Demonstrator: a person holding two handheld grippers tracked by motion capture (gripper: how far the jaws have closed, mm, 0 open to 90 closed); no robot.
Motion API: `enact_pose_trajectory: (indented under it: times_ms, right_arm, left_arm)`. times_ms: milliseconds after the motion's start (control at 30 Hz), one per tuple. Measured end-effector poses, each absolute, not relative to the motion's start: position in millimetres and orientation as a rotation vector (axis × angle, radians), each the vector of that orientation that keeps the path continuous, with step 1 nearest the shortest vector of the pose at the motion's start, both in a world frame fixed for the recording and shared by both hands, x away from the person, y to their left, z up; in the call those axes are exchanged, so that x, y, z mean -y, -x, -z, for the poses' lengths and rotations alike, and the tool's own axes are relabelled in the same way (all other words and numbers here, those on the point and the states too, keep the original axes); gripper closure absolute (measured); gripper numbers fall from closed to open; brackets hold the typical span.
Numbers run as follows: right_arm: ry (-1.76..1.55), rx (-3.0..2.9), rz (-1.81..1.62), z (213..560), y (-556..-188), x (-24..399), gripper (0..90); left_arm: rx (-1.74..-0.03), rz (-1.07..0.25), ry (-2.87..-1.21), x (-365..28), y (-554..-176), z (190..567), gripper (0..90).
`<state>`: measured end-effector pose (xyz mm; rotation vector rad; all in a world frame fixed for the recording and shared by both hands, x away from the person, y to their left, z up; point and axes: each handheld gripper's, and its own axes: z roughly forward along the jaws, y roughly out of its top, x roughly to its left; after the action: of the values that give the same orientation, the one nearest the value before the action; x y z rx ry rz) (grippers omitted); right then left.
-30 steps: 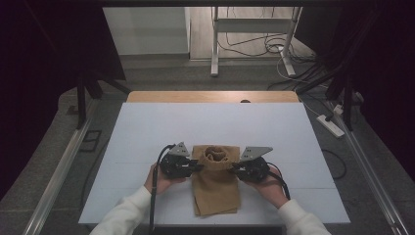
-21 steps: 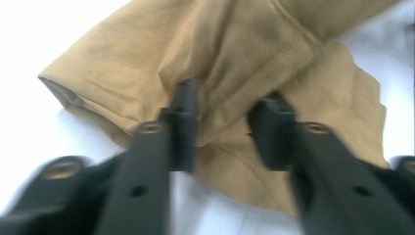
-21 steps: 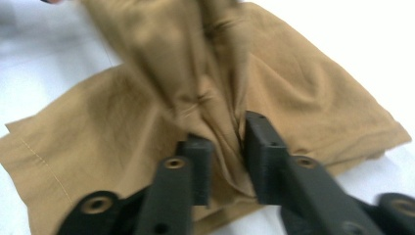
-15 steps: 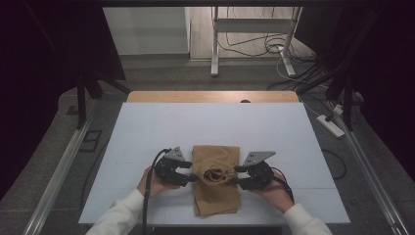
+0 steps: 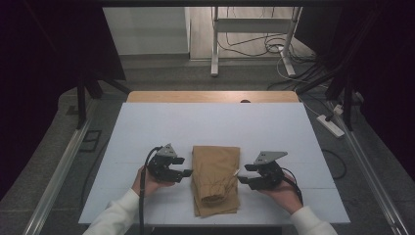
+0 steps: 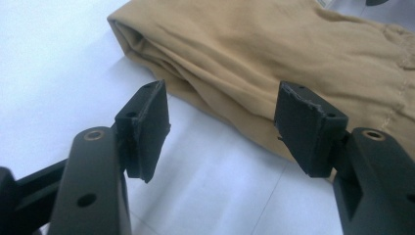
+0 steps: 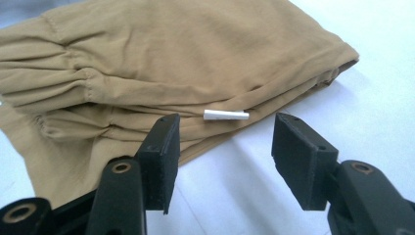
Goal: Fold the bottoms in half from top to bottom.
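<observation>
Folded tan trousers (image 5: 215, 178) lie flat on the white bench (image 5: 147, 132), at its near middle. The fabric is plain tan, stacked in several layers. A gathered elastic waistband sits toward the near end, where a lower layer spreads slightly wider than the upper fold. The far end is a clean, straight fold edge. A small white tag (image 7: 226, 115) projects from the right edge of the stack.

The bundle's long axis runs near to far, with the waistband end toward the person.

The left claw (image 5: 185, 166), held in the left hand (image 5: 147, 182), sits just beside the left edge of the trousers, its jaws apart and gripping nothing; in the left gripper view the fabric edge (image 6: 230, 78) lies just beyond the jaw tips, apart from them. The right claw (image 5: 244, 174), held in the right hand (image 5: 284, 191), sits just beside the right edge, its jaws likewise apart and empty, pointing at the layered edge near the tag.
</observation>
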<state>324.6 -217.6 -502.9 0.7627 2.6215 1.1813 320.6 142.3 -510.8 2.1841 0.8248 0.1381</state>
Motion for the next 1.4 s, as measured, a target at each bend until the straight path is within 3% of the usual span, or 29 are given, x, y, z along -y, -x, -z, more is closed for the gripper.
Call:
enact_pose_trajectory:
  times_ms: [767, 1400]
  right_arm:
    - [-0.906, -2.563, -1.227, 503, -352, 213, 38.2]
    - [-0.996, -2.531, -1.222, 505, -389, 199, 35.7]
  left_arm:
    - [-0.892, -0.15, -2.132, -139, -342, 506, 33.8]
    - [-0.938, -0.145, -2.12, -124, -384, 505, 32.4]
